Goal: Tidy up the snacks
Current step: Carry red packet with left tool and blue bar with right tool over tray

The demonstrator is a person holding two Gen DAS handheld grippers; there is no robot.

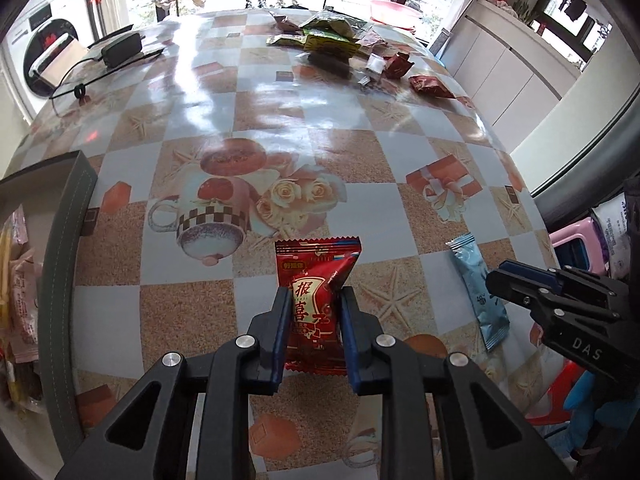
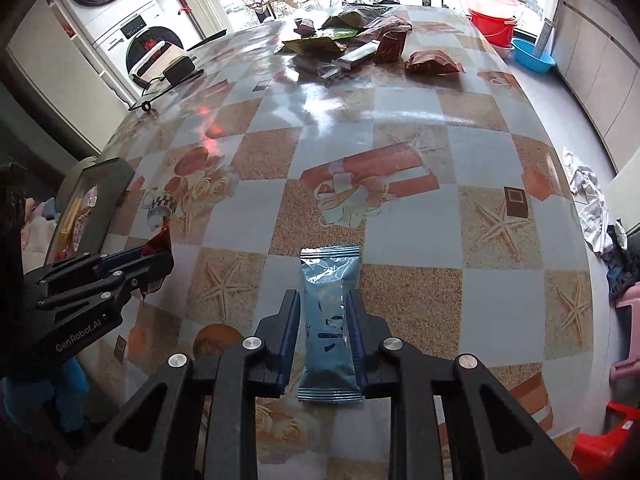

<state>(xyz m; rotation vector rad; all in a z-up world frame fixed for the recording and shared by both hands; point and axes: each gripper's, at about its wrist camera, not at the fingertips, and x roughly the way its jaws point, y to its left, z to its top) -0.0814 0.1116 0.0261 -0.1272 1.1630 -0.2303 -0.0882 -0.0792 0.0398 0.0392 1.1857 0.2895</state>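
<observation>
My left gripper is shut on a red snack packet with Chinese characters, held just above the table; it also shows in the right wrist view. My right gripper is shut on a long light-blue snack packet, which also shows in the left wrist view. The right gripper appears at the right of the left wrist view. The left gripper shows at the left of the right wrist view. A grey storage box holding several snacks stands at the near left.
A pile of green, red and silver snack packets lies at the table's far end, also in the right wrist view. A black power adapter with cable lies far left. A red packet lies far right. Stools and basins stand beyond the table's right edge.
</observation>
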